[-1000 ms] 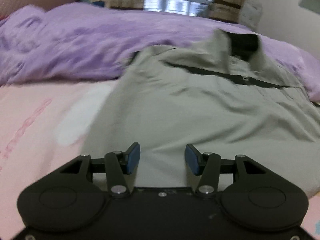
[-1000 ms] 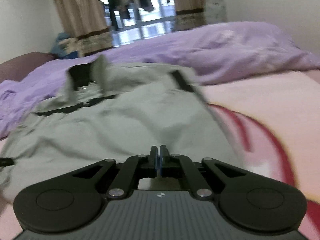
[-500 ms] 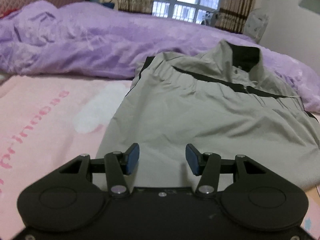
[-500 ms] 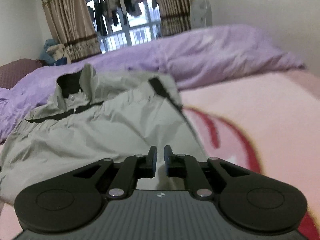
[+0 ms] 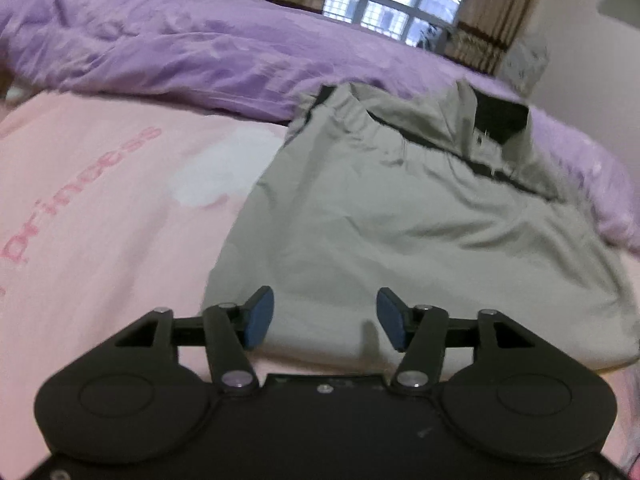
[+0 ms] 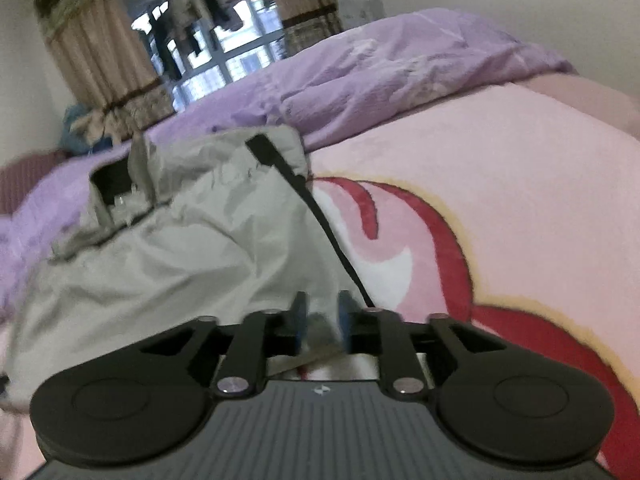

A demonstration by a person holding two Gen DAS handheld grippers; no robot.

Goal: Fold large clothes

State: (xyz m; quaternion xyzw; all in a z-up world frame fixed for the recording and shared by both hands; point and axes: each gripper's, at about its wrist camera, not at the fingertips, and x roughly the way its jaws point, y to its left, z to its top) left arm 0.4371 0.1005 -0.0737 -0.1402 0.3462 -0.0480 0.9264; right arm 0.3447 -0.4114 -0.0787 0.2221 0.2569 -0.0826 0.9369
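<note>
Left gripper [image 5: 325, 318]: jaws apart and opening, nothing clamped, grey jacket [image 5: 400, 216] hem showing between blue pads. Right gripper [image 6: 321, 322]: jaws opening, released, over jacket's near edge. Jacket lies spread on pink blanket [image 6: 500, 184], collar toward purple duvet [image 5: 180, 40]. Window [image 6: 224, 52] beyond.
</note>
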